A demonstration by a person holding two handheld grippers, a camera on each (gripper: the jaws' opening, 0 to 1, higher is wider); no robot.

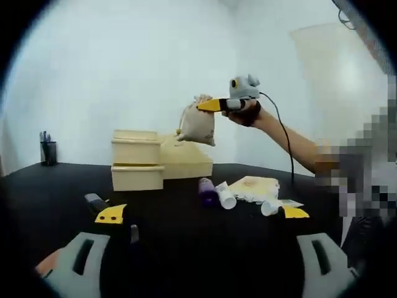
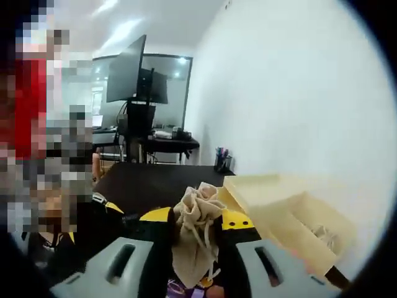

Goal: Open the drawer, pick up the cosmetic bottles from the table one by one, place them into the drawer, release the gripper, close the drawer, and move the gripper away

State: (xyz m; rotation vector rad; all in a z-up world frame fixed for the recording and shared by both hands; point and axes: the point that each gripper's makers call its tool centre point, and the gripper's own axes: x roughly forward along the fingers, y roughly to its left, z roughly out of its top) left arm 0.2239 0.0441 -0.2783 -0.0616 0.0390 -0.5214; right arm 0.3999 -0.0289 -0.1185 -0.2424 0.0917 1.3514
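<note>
My right gripper is held high in a person's hand, shut on the neck of a beige drawstring pouch that hangs above the open cream drawer. In the right gripper view the pouch sits pinched in that gripper, with the open drawer just to the right. A purple bottle, a white bottle and a white tube lie on the black table. My left gripper hovers low before them, open and holding nothing.
A stack of cream drawer boxes stands left of the open drawer. A beige cloth lies behind the bottles. A pen cup stands at the far left. A desk with a monitor is behind the table.
</note>
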